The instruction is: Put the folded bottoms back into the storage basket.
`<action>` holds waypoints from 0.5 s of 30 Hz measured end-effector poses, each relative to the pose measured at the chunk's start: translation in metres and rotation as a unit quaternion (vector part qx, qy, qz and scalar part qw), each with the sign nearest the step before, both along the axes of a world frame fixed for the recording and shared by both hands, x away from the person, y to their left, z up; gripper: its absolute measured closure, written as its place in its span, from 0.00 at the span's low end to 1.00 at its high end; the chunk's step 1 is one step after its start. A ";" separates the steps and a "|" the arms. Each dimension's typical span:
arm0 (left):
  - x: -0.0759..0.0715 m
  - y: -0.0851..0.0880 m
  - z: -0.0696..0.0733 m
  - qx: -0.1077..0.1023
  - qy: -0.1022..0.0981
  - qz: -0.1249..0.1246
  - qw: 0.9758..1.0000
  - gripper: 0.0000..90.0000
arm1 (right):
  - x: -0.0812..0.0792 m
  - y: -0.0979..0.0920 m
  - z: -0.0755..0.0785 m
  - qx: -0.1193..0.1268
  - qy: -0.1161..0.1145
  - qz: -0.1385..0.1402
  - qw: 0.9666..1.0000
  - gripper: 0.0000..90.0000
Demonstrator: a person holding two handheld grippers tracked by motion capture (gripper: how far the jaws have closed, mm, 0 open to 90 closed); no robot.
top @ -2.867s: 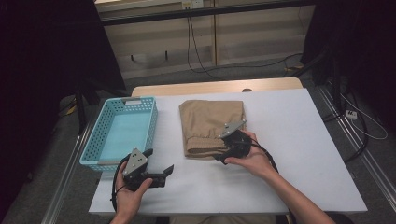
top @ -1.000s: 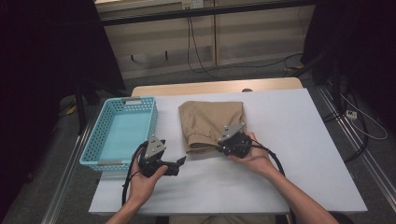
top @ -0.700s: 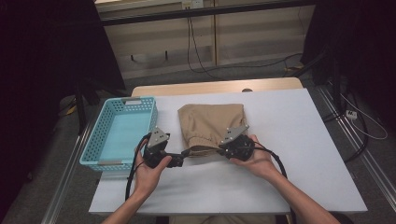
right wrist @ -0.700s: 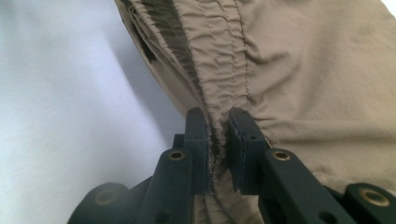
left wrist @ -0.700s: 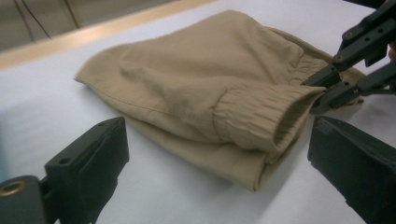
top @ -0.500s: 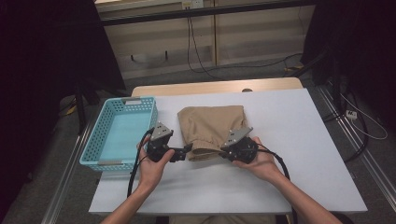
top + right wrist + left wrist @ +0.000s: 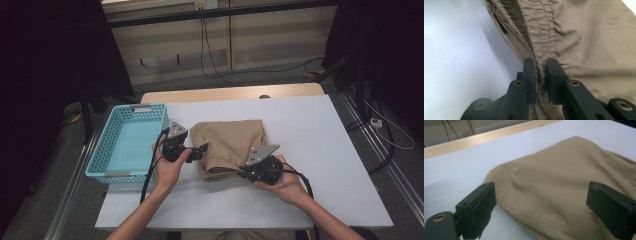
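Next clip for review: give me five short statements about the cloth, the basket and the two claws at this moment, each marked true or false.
1. The right claw is shut on the gathered waistband of the tan folded garment. True.
2. The left claw is clamped on the garment. False: its jaws stand wide open, with the cloth's edge between them, and the pads do not press on it.
3. The garment lies inside the blue basket. False: it lies on the white table, to the right of the basket.
4. The basket has nothing in it. True.
5. The garment is dark blue. False: it is tan.
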State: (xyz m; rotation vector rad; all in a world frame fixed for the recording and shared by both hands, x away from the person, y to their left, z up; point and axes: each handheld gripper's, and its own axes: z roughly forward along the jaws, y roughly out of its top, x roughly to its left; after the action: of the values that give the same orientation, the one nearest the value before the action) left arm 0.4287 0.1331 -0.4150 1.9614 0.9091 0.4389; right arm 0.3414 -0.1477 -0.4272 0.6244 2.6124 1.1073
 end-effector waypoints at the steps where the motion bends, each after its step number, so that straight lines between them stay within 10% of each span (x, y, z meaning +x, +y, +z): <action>1: 0.003 0.000 -0.001 0.002 0.004 0.000 1.000 0.11 | -0.002 0.000 0.000 0.000 0.001 0.001 1.000 0.88; 15: 0.049 -0.012 -0.015 0.007 0.031 0.014 0.999 0.11 | -0.025 0.002 0.003 0.011 0.009 0.019 1.000 0.88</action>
State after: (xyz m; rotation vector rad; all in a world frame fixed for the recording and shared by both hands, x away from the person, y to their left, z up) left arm 0.4781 0.1211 -0.4300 1.9853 0.9767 0.4038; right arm 0.3164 -0.1461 -0.4237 0.5942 2.6418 1.1498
